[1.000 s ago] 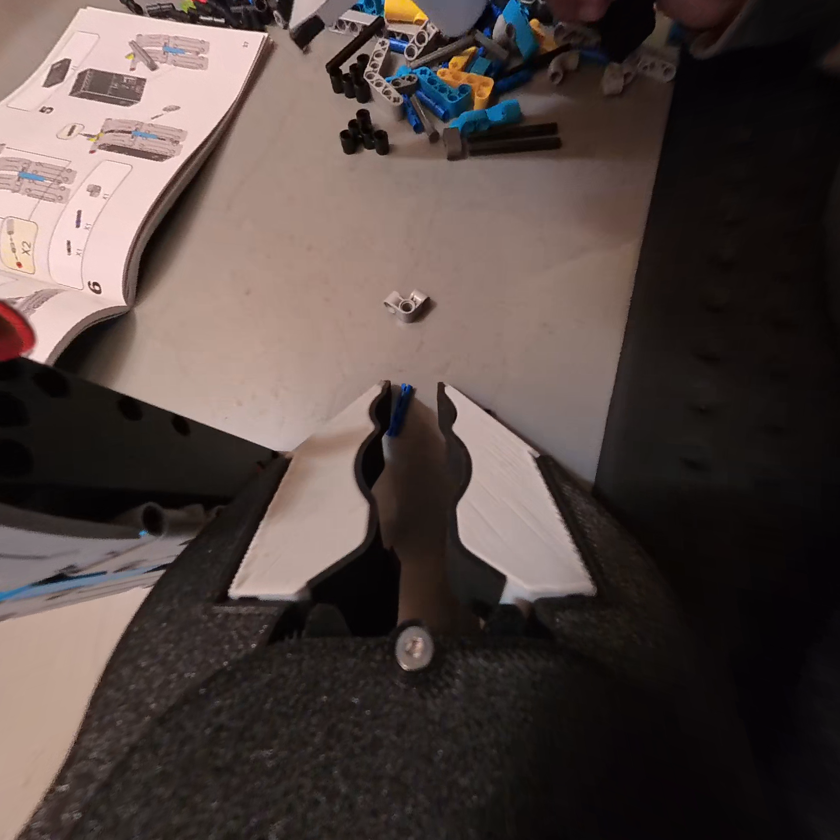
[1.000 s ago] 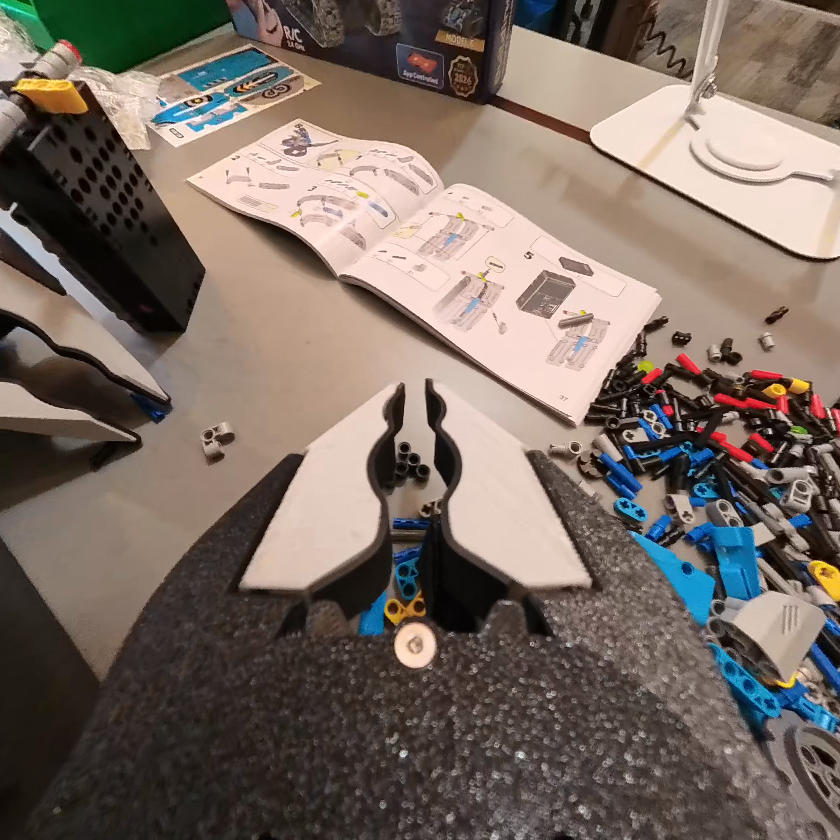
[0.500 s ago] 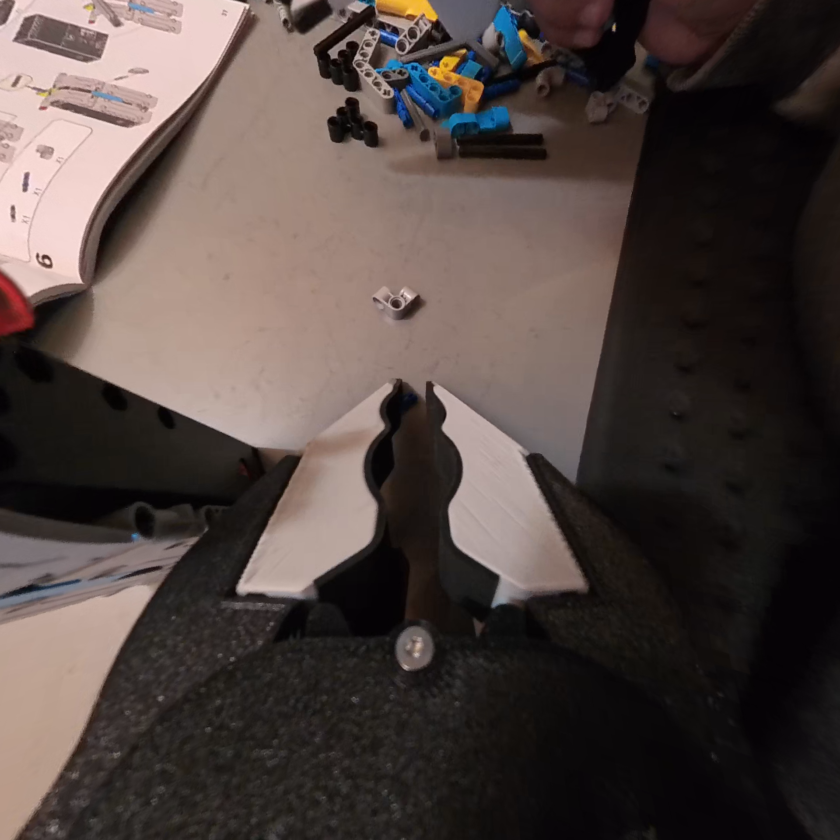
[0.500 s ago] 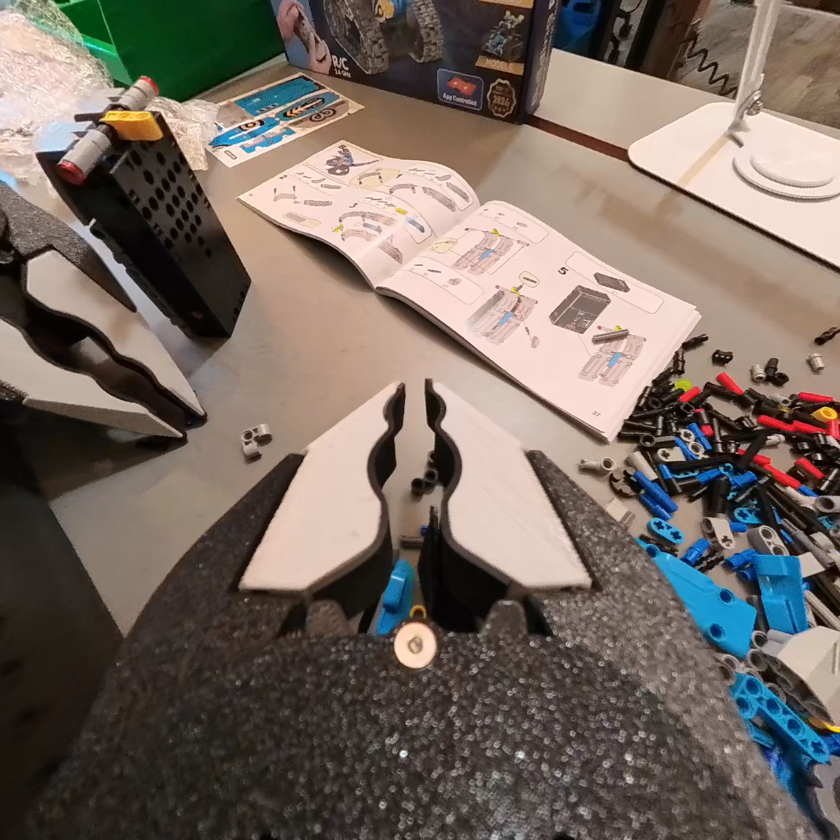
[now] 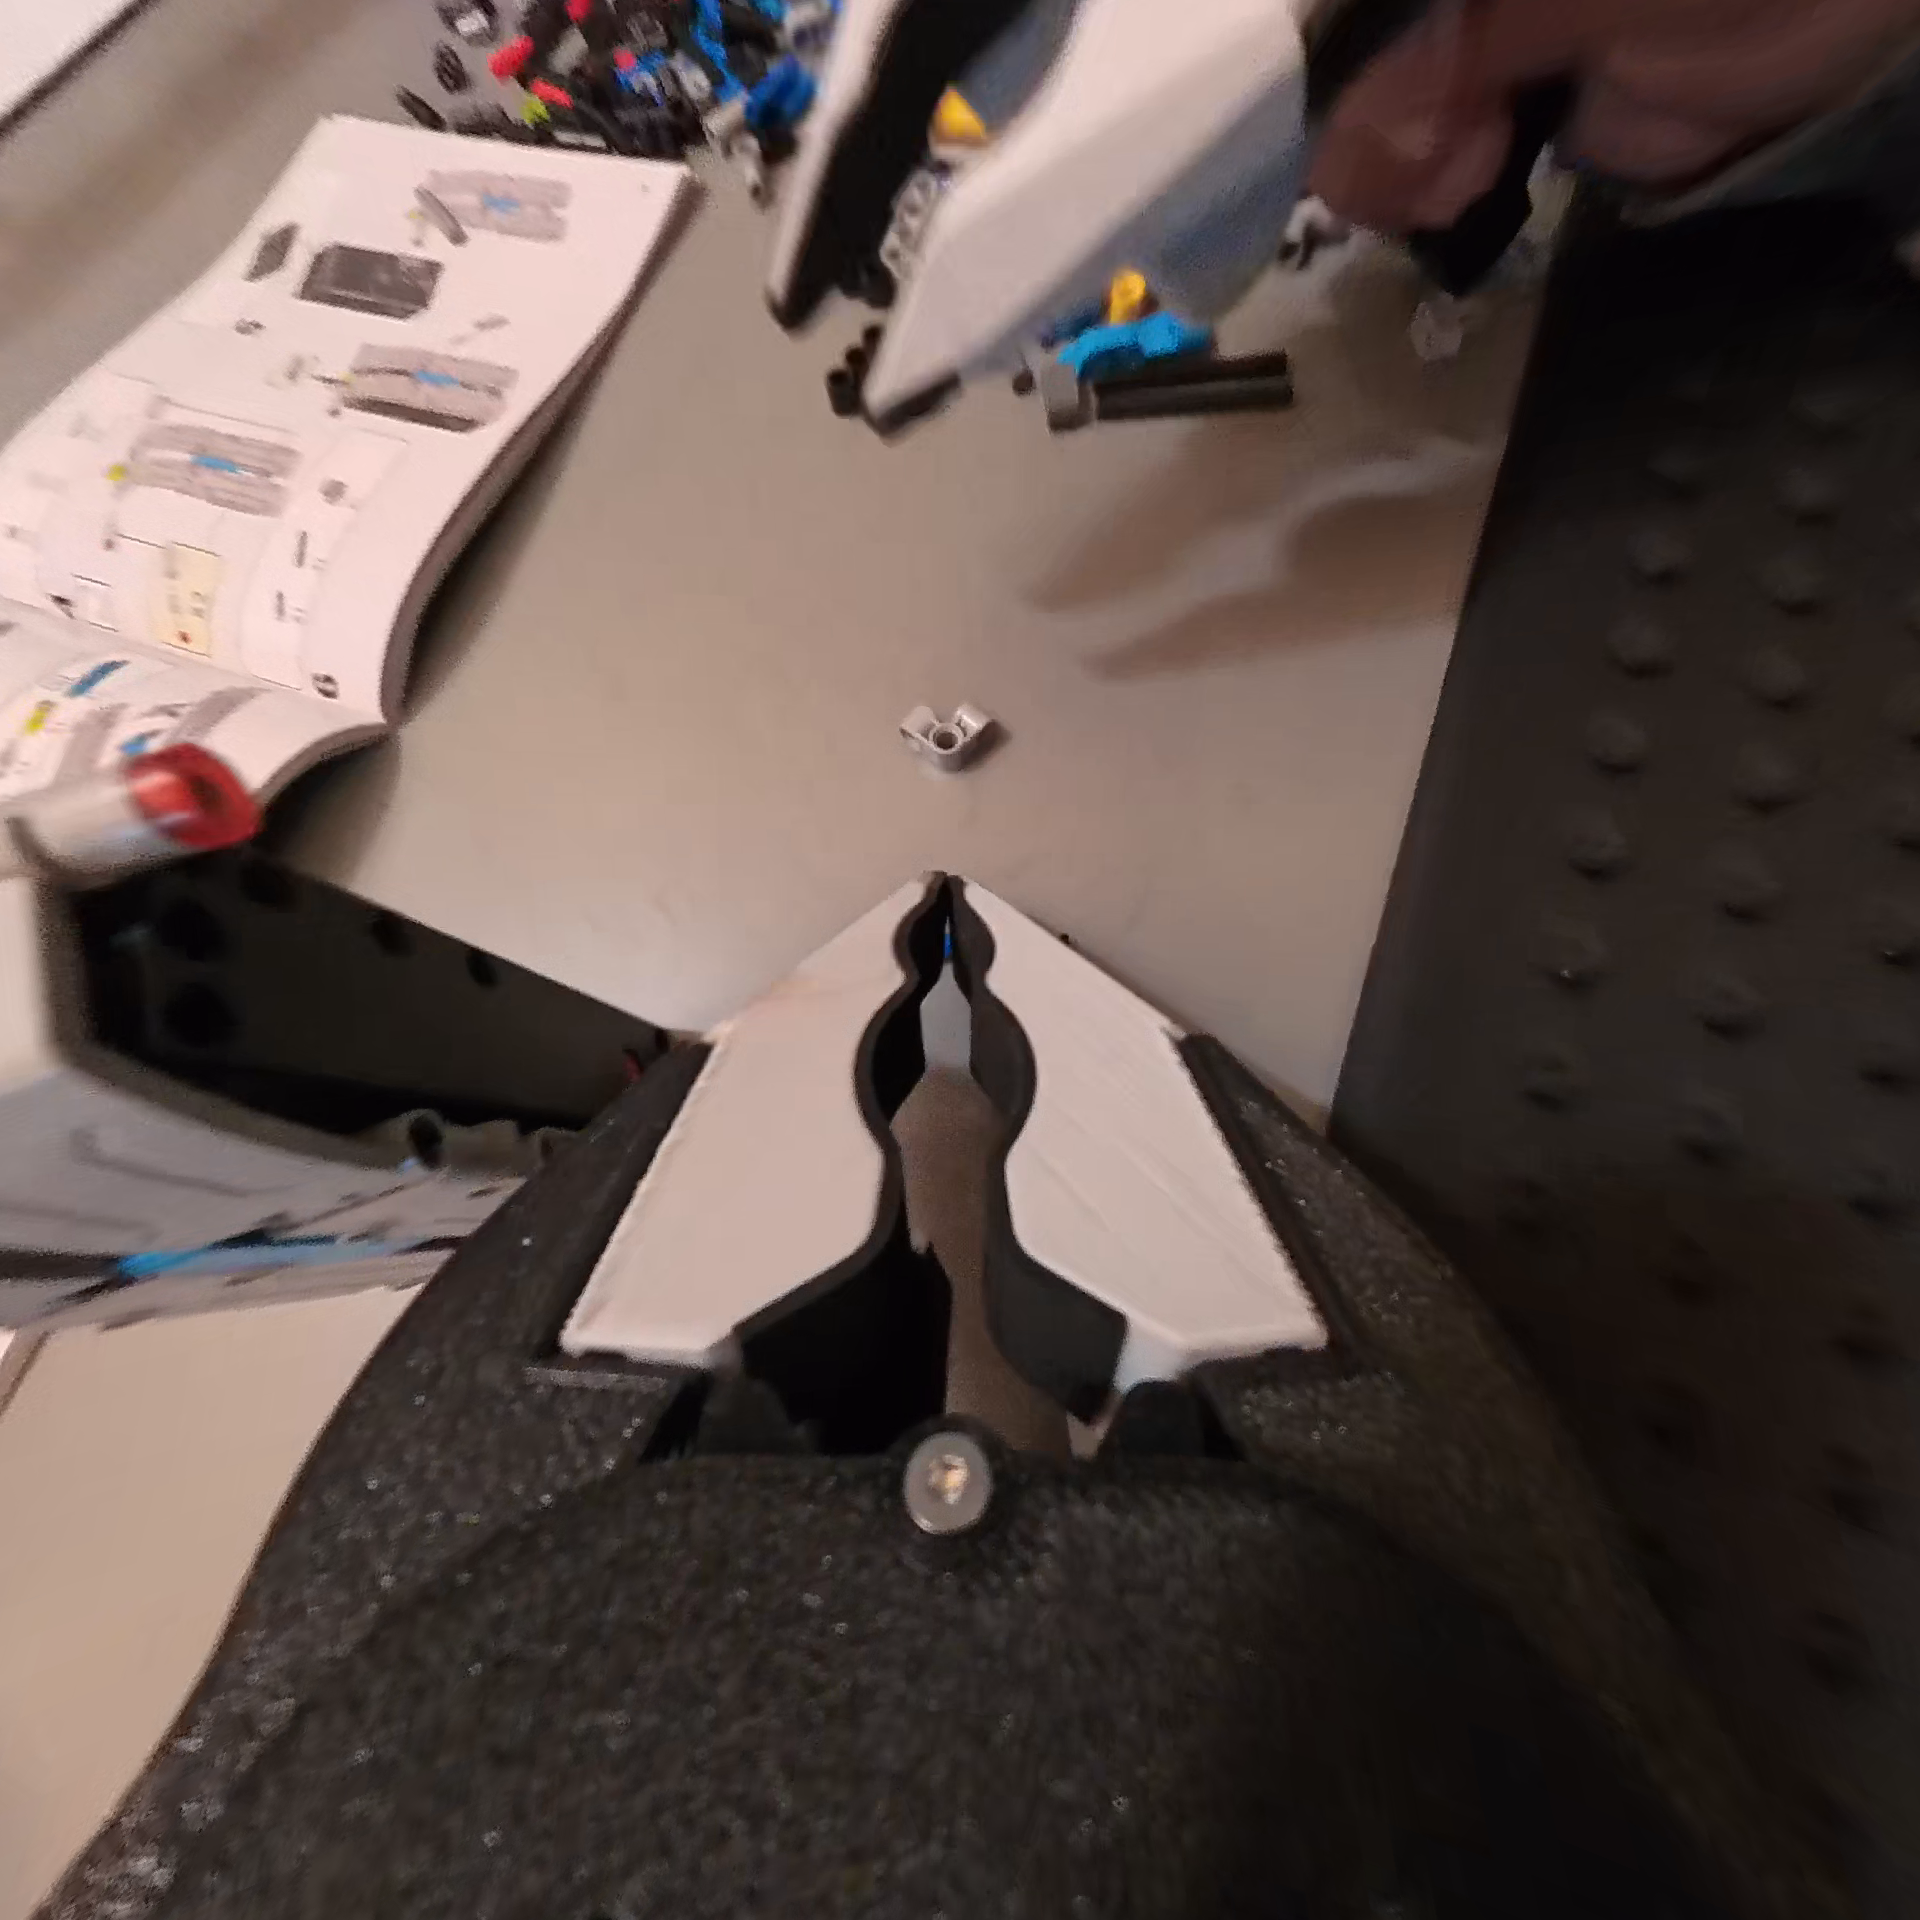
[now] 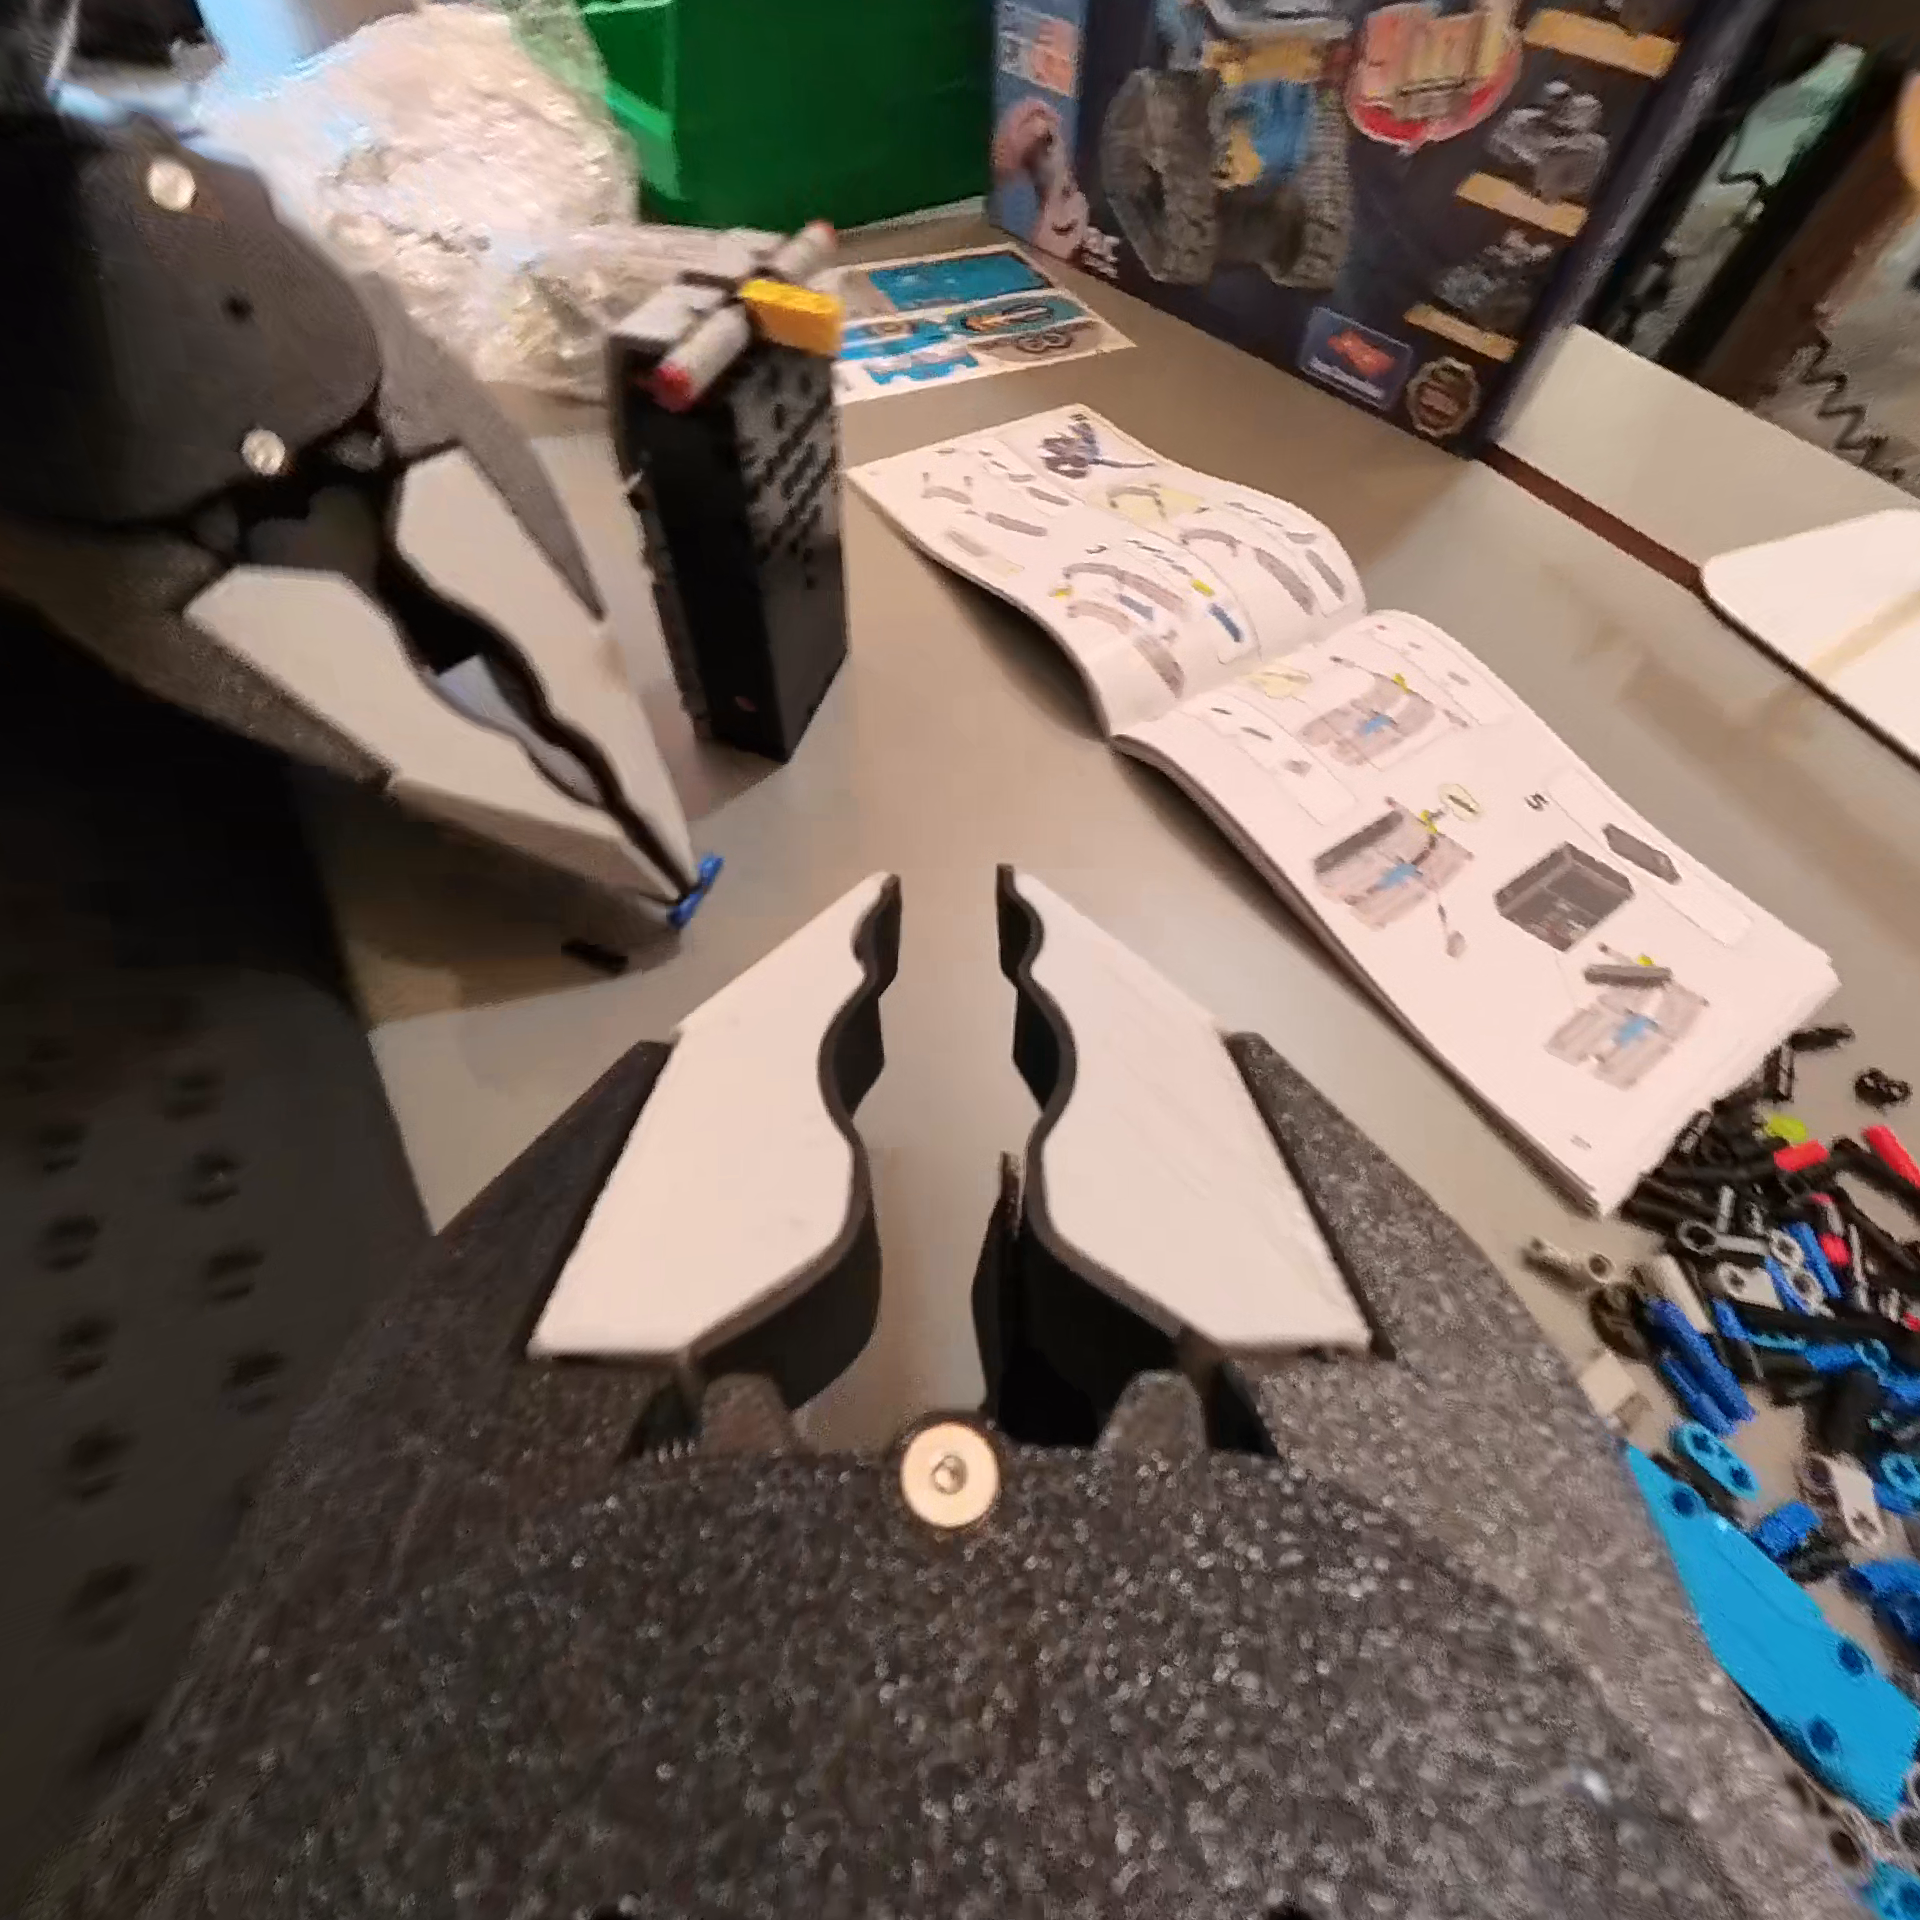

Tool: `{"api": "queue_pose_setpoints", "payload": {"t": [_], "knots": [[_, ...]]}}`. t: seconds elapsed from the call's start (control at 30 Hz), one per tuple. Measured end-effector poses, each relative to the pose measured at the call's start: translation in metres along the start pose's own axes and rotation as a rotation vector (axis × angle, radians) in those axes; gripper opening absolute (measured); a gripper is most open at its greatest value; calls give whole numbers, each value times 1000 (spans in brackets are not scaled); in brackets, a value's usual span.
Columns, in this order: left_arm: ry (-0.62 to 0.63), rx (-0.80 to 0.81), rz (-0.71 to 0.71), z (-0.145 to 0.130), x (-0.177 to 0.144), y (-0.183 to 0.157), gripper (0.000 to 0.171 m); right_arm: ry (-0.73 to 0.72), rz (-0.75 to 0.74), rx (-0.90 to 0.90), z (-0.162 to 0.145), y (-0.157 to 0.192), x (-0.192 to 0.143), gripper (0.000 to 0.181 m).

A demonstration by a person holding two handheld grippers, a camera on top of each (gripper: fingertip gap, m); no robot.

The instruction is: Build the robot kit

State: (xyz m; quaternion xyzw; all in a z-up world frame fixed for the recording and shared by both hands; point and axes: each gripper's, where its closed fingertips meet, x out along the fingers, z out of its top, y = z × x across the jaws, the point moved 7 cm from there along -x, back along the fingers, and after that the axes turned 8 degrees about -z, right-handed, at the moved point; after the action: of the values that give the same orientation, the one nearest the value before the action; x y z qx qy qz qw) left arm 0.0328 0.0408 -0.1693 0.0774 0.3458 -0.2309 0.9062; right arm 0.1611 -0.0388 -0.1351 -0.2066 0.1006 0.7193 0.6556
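My left gripper (image 5: 941,883) is shut on a small blue pin (image 5: 947,943). In the right wrist view the same gripper (image 6: 681,883) shows at the left with the blue pin (image 6: 694,888) sticking out of its tips. A small grey connector (image 5: 947,736) lies on the table just ahead of the left gripper. My right gripper (image 6: 945,883) is open and empty above the bare table, close to the left gripper's tip. It also shows in the left wrist view (image 5: 883,343), at the top, over the pile of parts.
A black perforated block (image 6: 738,561) with grey, red and yellow parts on top stands behind the left gripper. An open instruction booklet (image 6: 1351,748) lies at the right. A pile of loose parts (image 6: 1787,1278) lies at the far right. A set box (image 6: 1351,187) stands at the back. Spacing between my two grippers at the tips: around 9 centimeters. The small grey connector (image 5: 947,736) is about 4 centimeters from my left fingertips.
My left gripper has shut on the blue pin and lifted a little. My right gripper has opened wider and moved left, away from the pile of parts and toward the left gripper.
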Motion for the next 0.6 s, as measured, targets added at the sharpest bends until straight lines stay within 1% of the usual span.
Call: {"api": "queue_pose_setpoints", "payload": {"t": [0.07,0.13,0.23,0.3,0.4,0.43,0.53,0.6], "knots": [[-26,-18,13,2,-7,0,0,27,36,-44,-5,12,3,20],[-21,-41,35,0,-9,1,0,81,58,-79,-8,21,4,20],[49,-55,73,-6,-8,5,0,77,37,-105,-8,26,5,19],[105,-10,36,-9,-4,0,16,86,35,-103,-9,26,5,19],[155,165,48,-7,-1,-6,29,93,49,-77,-10,25,4,19],[177,188,48,-6,-1,-5,31,91,51,-69,-10,24,4,19],[204,187,-37,2,-6,-6,27,91,62,-42,-10,22,4,19],[246,228,-21,8,-7,-1,22,91,69,-30,-10,22,4,19]]}}
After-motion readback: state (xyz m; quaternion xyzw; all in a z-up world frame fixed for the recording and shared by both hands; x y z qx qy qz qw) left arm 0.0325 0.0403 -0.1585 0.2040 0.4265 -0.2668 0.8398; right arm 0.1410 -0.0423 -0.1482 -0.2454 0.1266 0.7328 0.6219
